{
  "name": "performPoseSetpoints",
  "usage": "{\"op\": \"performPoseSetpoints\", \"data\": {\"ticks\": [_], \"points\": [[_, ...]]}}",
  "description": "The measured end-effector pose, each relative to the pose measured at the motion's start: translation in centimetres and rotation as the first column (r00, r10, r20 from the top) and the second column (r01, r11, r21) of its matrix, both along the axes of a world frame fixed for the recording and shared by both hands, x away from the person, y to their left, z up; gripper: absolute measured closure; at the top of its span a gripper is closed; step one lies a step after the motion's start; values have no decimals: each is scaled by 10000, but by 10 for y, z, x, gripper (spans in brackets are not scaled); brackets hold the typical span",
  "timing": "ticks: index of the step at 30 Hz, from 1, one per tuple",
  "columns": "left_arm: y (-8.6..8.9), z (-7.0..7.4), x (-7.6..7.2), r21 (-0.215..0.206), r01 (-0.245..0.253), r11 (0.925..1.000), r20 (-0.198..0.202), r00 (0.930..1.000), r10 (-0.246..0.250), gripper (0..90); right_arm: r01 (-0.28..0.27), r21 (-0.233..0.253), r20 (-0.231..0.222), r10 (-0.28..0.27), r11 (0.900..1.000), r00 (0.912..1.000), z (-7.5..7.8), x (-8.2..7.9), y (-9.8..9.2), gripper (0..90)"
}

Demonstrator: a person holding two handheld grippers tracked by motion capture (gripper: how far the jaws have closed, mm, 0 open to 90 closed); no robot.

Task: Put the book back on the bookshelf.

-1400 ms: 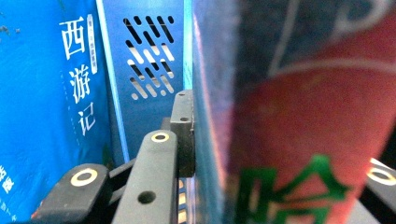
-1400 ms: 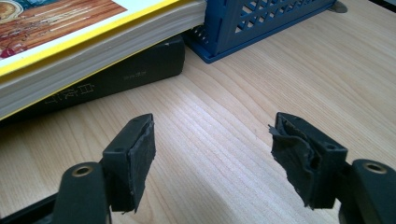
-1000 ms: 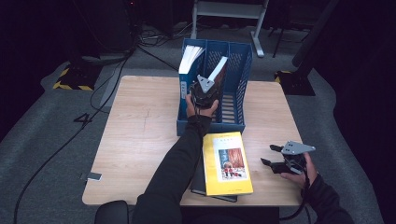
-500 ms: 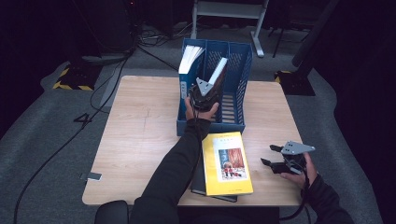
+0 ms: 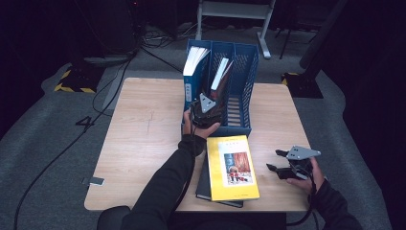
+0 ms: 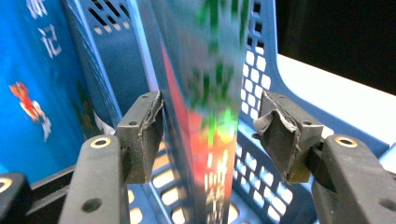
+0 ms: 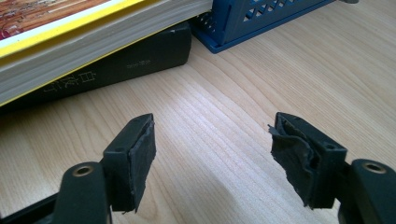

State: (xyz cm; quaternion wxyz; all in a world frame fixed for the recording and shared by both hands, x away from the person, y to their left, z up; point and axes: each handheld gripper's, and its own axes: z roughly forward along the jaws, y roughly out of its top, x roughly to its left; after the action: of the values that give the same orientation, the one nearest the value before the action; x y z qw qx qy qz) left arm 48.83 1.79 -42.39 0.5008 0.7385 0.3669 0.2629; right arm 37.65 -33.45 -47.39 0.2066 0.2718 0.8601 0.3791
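Left hand-held gripper (image 5: 207, 111) extended, right hand-held gripper (image 5: 283, 168) low, jaws apart.

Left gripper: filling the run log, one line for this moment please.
left gripper: open, straddling book in blue rack | right gripper: open, over table | yellow book: stacked, untouched

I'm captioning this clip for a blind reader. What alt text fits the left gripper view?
The left gripper has its open jaws on either side of a glossy book standing in the blue file rack, pads not touching it. A blue-covered book stands at left.
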Motion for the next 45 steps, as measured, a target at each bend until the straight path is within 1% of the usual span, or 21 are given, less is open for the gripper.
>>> {"op": "performPoseSetpoints", "data": {"ticks": [5,7,9,10,12,13,14,19,21,23,24,29,31,35,37,38,39,40,41,43,45], "points": [[2,-8,-1,454,191,9988,-191,9997,-183,409,0,14,-26,0,10000,10000,0,0,0,310],[3,-10,-1,406,358,9985,-221,9991,-349,394,-5,3,-30,5,10000,10000,0,0,0,310],[2,-11,1,519,97,9986,-442,9990,-74,438,-5,7,-50,5,10000,10000,-1,0,0,310],[1,-12,1,533,36,9986,-489,9988,-10,441,-2,9,-64,2,10000,10000,-1,0,0,310],[0,-12,1,507,-232,9984,-517,9983,258,508,2,14,-58,-2,10000,10000,-1,0,0,310],[-1,-12,2,599,-368,9975,-581,9975,403,564,25,10,-74,-25,10000,10000,-1,0,0,310],[-3,-12,2,683,-492,9965,-648,9965,536,588,30,-4,-73,-30,10000,10000,-1,0,0,310],[-11,-10,4,1319,-903,9871,-708,9924,1002,638,-6,-88,-63,6,10000,10000,-1,0,1,312],[-14,-8,5,1515,-1193,9812,-677,9891,1307,685,7,-77,-72,-7,10000,10000,-2,1,0,312],[-15,-8,8,1366,-1258,9826,-813,9871,1376,714,-3,-82,-67,3,10000,10000,-2,0,1,312],[-15,-7,9,1357,-1298,9822,-907,9856,1428,719,1,-91,-67,-2,10000,10000,-2,0,1,312],[-27,-4,19,1583,-1769,9714,-1091,9747,1953,727,-10,-111,-49,10,9999,10000,-2,0,1,312],[-31,-2,24,1610,-1861,9693,-1217,9708,2066,727,5,-99,-49,-6,10000,10000,-2,0,1,312],[-40,1,31,1916,-2031,9602,-1445,9619,2323,726,-12,-93,-57,12,10000,10000,-1,0,0,312],[-43,4,34,2169,-2086,9536,-1545,9572,2445,723,-14,-93,-44,14,10000,10000,-1,0,0,312],[-43,4,34,2169,-2086,9536,-1545,9572,2445,724,-5,-77,-57,4,10000,10000,-1,0,0,313],[-45,6,36,2218,-2125,9517,-1704,9525,2524,725,8,-76,-58,-9,10000,10000,-1,1,-1,313],[-47,7,36,2246,-2185,9496,-1699,9508,2590,726,11,-87,-58,-11,10000,10000,-1,1,0,313],[-48,7,36,2374,-2256,9449,-1668,9487,2684,726,-5,-115,-49,5,9999,10000,-1,0,0,313],[-50,7,36,2336,-2249,9460,-1685,9488,2672,724,-20,-129,-47,20,9999,10000,-1,0,0,313],[-50,6,36,2154,-2349,9478,-1752,9456,2742,720,-6,-129,-48,5,9999,10000,-1,0,0,313]]}}
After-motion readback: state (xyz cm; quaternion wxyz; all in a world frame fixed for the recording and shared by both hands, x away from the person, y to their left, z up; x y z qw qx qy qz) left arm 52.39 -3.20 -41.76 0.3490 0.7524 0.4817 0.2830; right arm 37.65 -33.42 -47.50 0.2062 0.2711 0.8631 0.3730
